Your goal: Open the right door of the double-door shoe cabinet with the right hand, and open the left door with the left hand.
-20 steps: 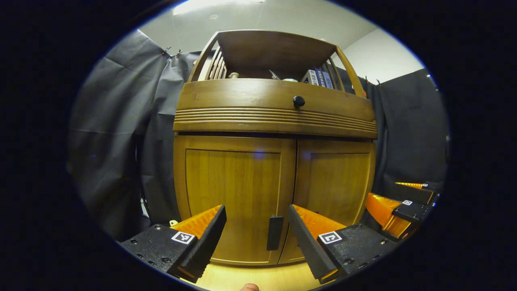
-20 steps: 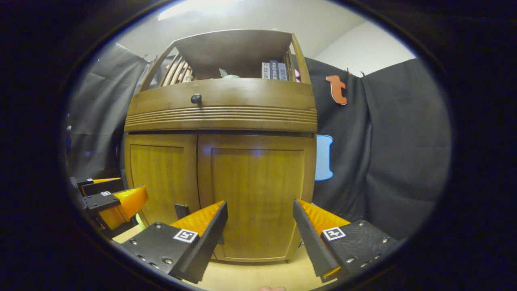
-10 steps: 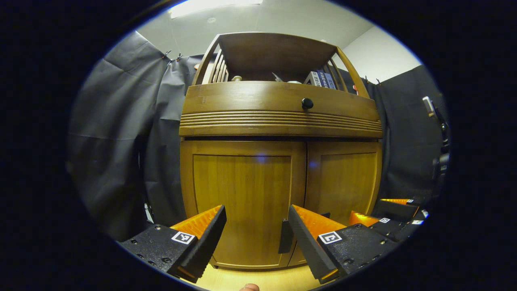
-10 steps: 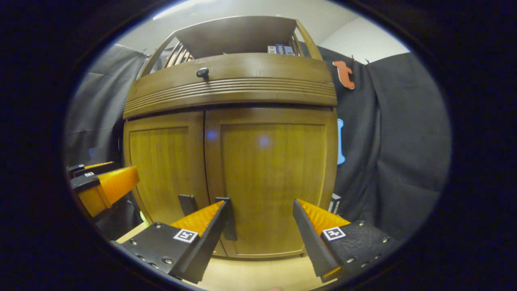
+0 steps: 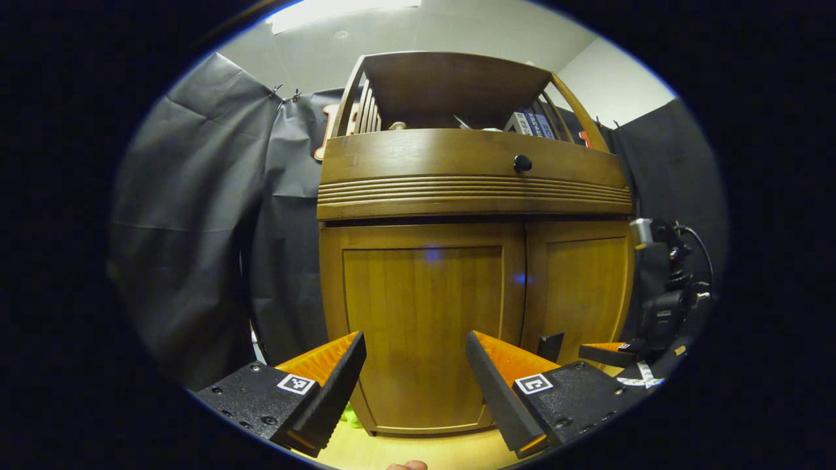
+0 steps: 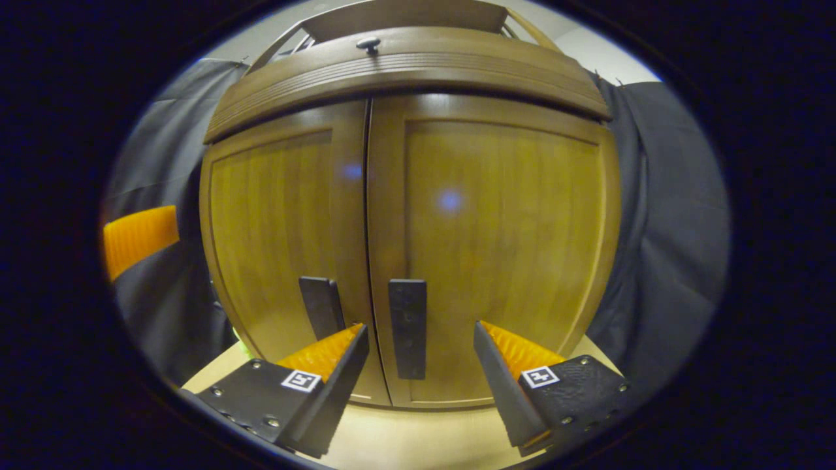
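The shoe cabinet stands on the pale floor with both doors closed. The right gripper is spread apart, with the right door handle between its fingers, not touching. The left gripper, also apart, faces the left door

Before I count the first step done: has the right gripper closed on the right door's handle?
No: the right gripper is open, with the handle between its fingers but untouched.

The left gripper view is looking up from low down at the brown wooden double-door cabinet, standing centre-right. The right gripper view is sitting much nearer, facing both closed doors; both views are sharing them.
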Available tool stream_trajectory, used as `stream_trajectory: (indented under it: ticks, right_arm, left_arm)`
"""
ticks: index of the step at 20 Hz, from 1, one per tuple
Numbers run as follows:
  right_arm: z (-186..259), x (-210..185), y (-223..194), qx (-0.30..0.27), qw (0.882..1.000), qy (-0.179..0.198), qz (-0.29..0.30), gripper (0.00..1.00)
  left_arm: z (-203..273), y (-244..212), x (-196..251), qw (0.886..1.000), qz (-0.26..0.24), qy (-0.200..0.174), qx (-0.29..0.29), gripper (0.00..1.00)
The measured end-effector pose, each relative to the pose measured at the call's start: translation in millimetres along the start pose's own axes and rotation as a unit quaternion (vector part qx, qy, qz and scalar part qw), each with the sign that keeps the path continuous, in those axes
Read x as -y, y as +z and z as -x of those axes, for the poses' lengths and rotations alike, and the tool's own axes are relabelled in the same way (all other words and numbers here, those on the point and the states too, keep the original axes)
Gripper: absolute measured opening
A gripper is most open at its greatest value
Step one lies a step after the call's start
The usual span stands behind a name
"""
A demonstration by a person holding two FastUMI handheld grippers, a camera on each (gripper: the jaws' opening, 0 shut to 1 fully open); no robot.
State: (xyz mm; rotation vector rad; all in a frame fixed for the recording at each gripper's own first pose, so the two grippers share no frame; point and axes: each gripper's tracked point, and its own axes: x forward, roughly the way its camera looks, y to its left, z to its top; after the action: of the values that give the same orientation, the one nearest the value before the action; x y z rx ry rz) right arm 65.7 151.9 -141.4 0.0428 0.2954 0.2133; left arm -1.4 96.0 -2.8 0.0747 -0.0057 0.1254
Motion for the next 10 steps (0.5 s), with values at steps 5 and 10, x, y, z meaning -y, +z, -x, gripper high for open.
stream_trajectory:
  ticks: [5,10]
  right_arm:
    - [-20.3,-13.3,4.6,-0.007,1.000,0.006,-0.001,0.80]
    - [-47.9,-11.3,-12.1,-0.027,0.999,-0.011,-0.016,0.40]
  left_arm:
    - [-1.8,-4.7,-8.5,1.000,-0.005,0.010,-0.008,0.92]
    - [-0.8,-9.2,-14.0,1.000,-0.006,0.024,-0.018,0.92]
